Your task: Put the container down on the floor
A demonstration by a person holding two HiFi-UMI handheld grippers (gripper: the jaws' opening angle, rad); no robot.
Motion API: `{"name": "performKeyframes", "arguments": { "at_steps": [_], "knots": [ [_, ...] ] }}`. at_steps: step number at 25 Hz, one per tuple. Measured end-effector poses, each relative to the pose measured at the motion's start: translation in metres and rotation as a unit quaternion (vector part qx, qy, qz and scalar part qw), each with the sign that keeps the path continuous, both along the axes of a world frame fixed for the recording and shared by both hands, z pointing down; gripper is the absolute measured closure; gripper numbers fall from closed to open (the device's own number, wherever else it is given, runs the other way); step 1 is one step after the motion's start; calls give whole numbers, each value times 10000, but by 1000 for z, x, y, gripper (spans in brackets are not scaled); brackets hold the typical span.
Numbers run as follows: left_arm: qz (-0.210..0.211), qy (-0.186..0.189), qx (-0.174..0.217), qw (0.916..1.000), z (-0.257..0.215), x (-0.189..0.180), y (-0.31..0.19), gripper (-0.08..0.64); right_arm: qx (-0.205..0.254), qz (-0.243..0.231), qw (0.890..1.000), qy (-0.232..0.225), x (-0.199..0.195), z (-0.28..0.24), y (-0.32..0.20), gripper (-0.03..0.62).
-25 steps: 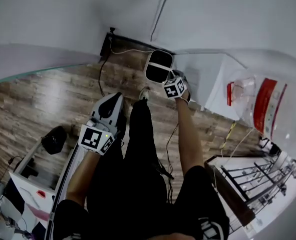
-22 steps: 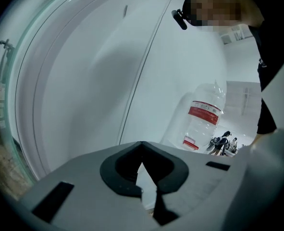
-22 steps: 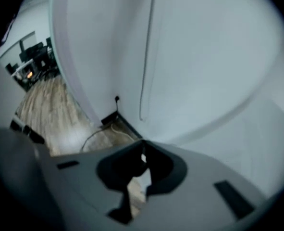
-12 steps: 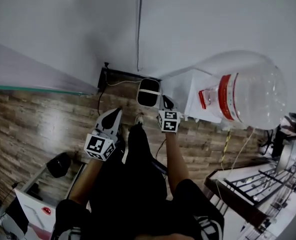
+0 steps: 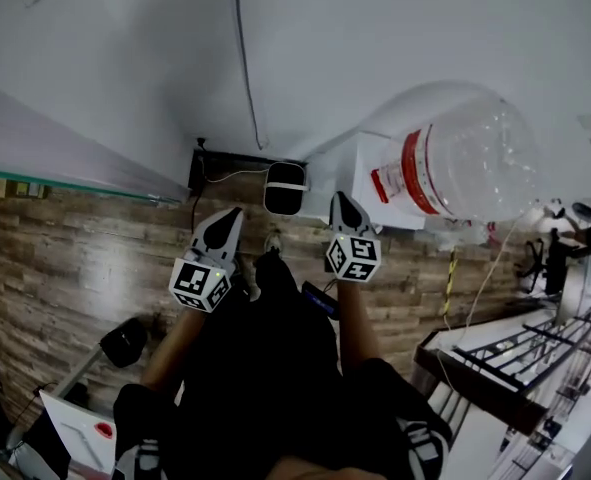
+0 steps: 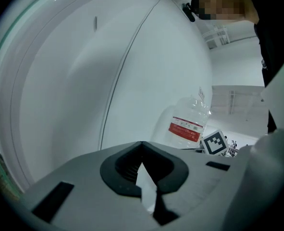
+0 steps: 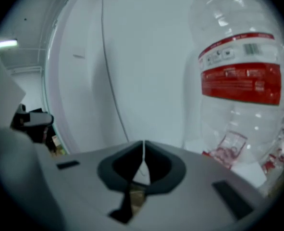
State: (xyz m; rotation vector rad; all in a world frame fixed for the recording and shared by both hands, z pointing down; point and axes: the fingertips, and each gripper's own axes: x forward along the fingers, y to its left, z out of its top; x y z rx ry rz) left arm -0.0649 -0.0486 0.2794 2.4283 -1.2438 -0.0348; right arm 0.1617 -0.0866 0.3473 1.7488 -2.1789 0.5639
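Note:
The container (image 5: pixel 286 188), a dark bin with a white rim, stands on the wood floor against the foot of the wall. Neither gripper touches it. My right gripper (image 5: pixel 341 199) hangs in the air just right of it and nearer me, jaws together with nothing between them (image 7: pixel 143 142). My left gripper (image 5: pixel 233 214) hovers to the container's left, also apart from it, its jaw tips meeting on nothing (image 6: pixel 142 143). Both gripper views look over the wall rather than the floor, so the container is out of sight there.
A big clear water bottle (image 5: pixel 455 163) with a red label lies on a white cabinet (image 5: pixel 350 178) right of the container. A cable (image 5: pixel 245 68) runs down the wall to a black box (image 5: pixel 220 166). A metal rack (image 5: pixel 505 368) stands lower right; a black object (image 5: pixel 125 340) lies lower left.
Both grippers have risen from the floor. The right one has come away from the container's rim, which stays on the floor, and has rolled. The head view has tipped up.

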Motion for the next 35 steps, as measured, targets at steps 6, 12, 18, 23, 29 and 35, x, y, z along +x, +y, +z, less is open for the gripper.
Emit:
{"name": "performKeyframes", "arguments": {
  "at_steps": [6, 12, 18, 23, 29, 35],
  "knots": [
    [44, -70, 377, 9993, -34, 16, -11, 529, 498, 1, 9983, -308, 3, -52, 10, 558],
    [53, -82, 487, 9988, -48, 22, -5, 529, 634, -17, 9962, -601, -8, -73, 35, 558],
    [137, -13, 429, 9990, -44, 31, -6, 529, 566, -64, 9963, -650, -11, -68, 37, 560],
    [178, -18, 389, 9991, -42, 33, -8, 529, 610, -11, 9960, -652, -9, -71, 34, 560],
    [187, -8, 348, 9992, -39, 35, -10, 529, 791, -98, 9945, -686, -8, -77, 31, 560],
    [231, -16, 321, 9992, -37, 37, -9, 529, 982, -113, 9922, -754, -9, -83, 32, 560]
  ]
}}
